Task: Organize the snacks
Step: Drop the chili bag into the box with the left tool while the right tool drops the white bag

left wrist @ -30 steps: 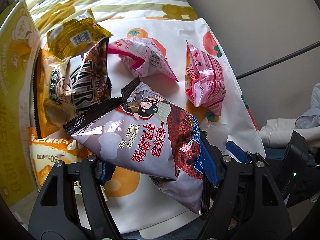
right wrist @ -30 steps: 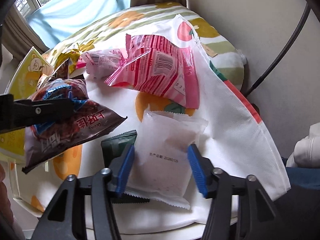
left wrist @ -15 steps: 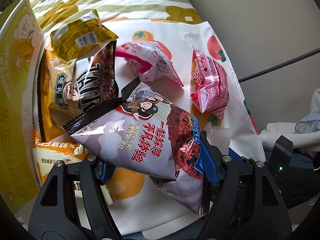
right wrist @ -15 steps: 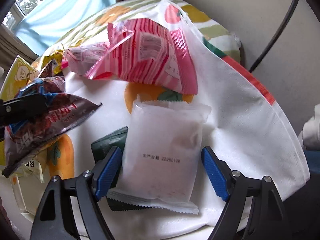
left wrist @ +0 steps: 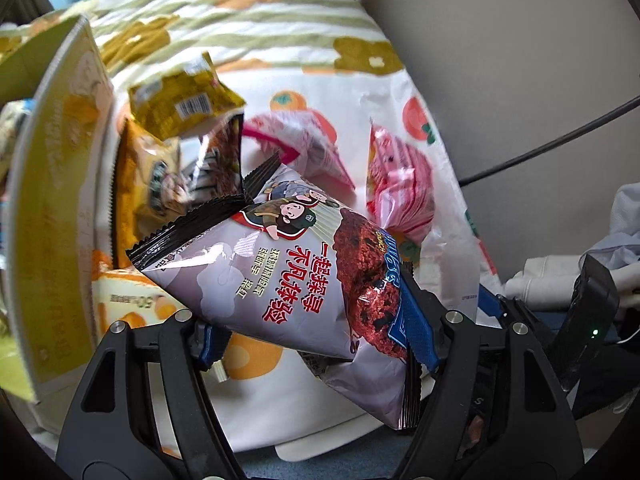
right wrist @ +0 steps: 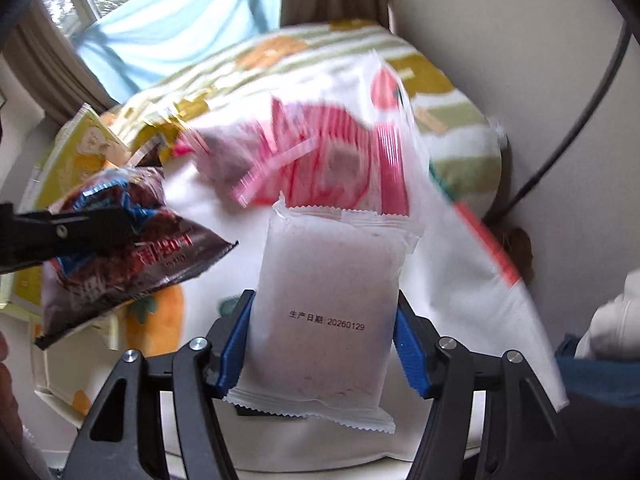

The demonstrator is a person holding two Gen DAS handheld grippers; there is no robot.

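My left gripper [left wrist: 312, 336] is shut on a grey snack bag [left wrist: 280, 272] with a cartoon figure and a dark red cookie on it, holding it clear of the pile. In the right wrist view the same bag [right wrist: 120, 272] hangs at the left from a black finger. My right gripper [right wrist: 322, 344] has its jaws closing on a white sealed packet [right wrist: 328, 280] with a printed date. Both blue pads press its sides, and it stands upright between them. A dark green packet beneath it is almost hidden.
Snacks lie on a white cloth bag [left wrist: 360, 96] printed with orange fruit: two pink packets [left wrist: 400, 184] [left wrist: 300, 148], a yellow packet [left wrist: 184, 104], an orange and a brown bag [left wrist: 160, 176]. A yellow-green carton [left wrist: 52, 200] stands at the left. A black cable [left wrist: 560, 144] runs along the wall.
The right jaws widened around the white packet, then closed on it and raised it off the green packet. The left gripper rose a little with the grey bag.
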